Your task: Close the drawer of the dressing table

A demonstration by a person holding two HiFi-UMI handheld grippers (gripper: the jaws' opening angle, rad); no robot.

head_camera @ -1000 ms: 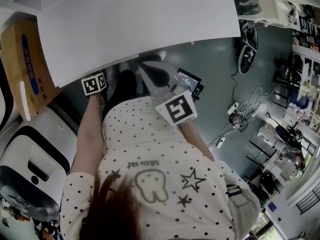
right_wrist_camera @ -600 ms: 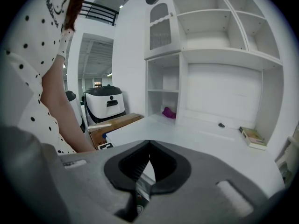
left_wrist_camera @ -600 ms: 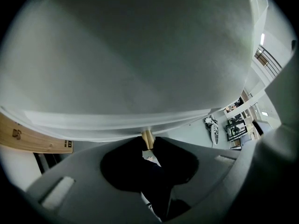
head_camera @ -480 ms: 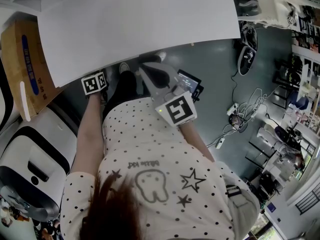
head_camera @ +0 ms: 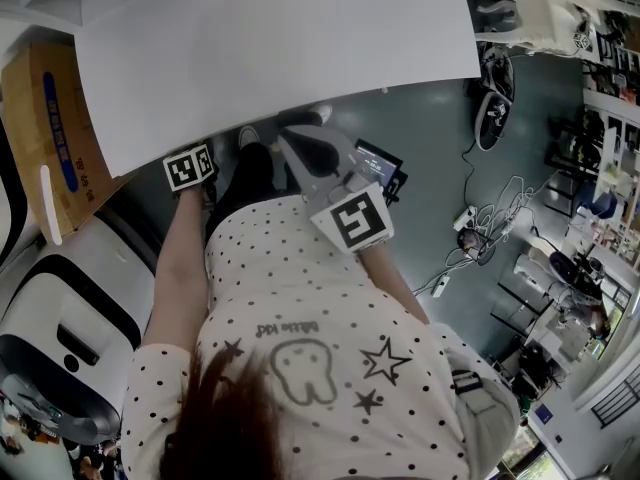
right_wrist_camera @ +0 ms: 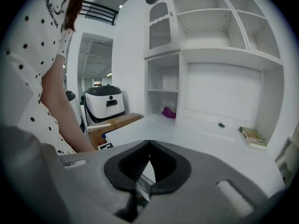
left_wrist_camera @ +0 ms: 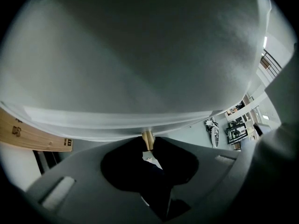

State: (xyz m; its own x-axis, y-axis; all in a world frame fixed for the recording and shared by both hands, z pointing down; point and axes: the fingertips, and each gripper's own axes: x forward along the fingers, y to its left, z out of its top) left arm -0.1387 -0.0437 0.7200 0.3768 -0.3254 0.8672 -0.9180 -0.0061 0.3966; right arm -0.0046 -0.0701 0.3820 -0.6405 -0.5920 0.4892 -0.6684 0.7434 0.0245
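Left gripper (left_wrist_camera: pixel 148 142) is clamped on a small tan peg (left_wrist_camera: pixel 147 135). The peg fills the narrow gap between the jaw tips and juts out just under a white panel. That panel looks like the face of the drawer (left_wrist_camera: pixel 140 69) of the dressing table (head_camera: pixel 280 38). It rises straight beyond the jaws and fills the left gripper view; no view shows how far out the drawer stands. From above, this gripper's marker cube (head_camera: pixel 188 168) sits at the table's front edge, with the jaws hidden under the top. To its left lies a cardboard box (head_camera: pixel 45 118). Right gripper (right_wrist_camera: pixel 149 144) is held in the air to the right of the left one, its jaws pressed together on nothing. Beyond its tips lie the white tabletop, a purple object (right_wrist_camera: pixel 168 112) in a side niche, a dark knob (right_wrist_camera: pixel 221 124) and a book (right_wrist_camera: pixel 252 137).
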